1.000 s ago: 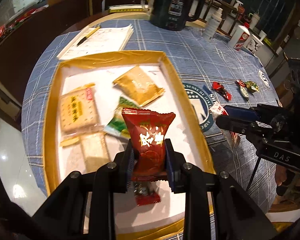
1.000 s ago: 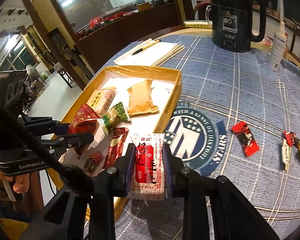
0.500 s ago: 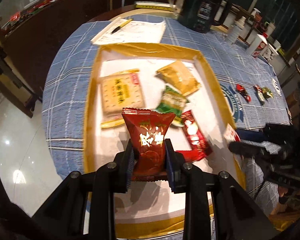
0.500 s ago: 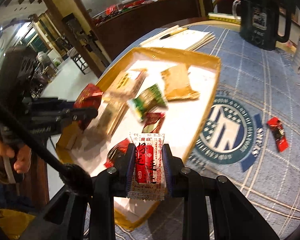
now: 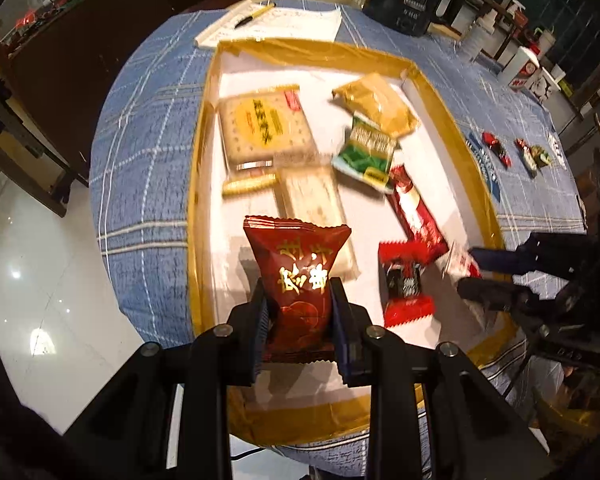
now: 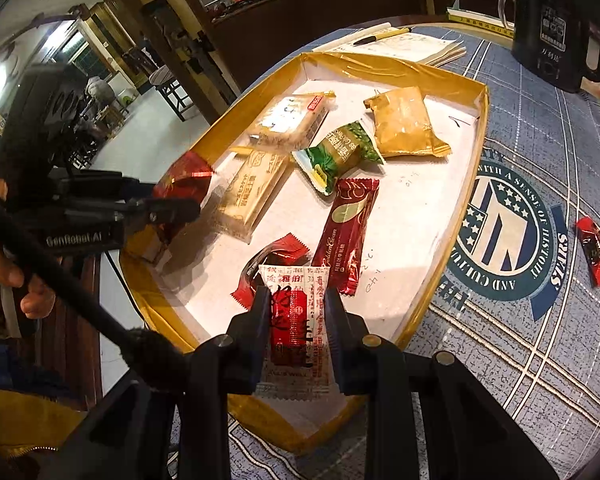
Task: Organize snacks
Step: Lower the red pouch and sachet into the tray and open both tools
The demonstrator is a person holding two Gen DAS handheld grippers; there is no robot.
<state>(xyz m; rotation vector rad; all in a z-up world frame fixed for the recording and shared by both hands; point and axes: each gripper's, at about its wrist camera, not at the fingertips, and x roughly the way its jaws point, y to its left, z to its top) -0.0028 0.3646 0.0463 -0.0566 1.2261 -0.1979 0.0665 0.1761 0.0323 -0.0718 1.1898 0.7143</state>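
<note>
My left gripper (image 5: 299, 296) is shut on a dark red snack packet with gold lettering (image 5: 298, 276), held above the near end of the gold-rimmed tray (image 5: 200, 152). My right gripper (image 6: 294, 306) is shut on a white and red sachet (image 6: 296, 320), held over the tray's near corner (image 6: 440, 272). The tray holds cracker packs (image 5: 264, 126), a tan packet (image 6: 404, 124), a green packet (image 6: 338, 156), a long red bar (image 6: 346, 236) and a small red candy (image 5: 404, 286). The left gripper also shows in the right wrist view (image 6: 168, 208).
Loose red candies (image 6: 592, 250) (image 5: 496, 148) lie on the blue checked tablecloth right of the tray. A black kettle (image 6: 552, 20) and papers with a pen (image 5: 276, 24) stand beyond the tray. The round table's edge drops to the floor on the left.
Both grippers have moved further over the tray's near end while still holding their packets. The view has closed in on the tray.
</note>
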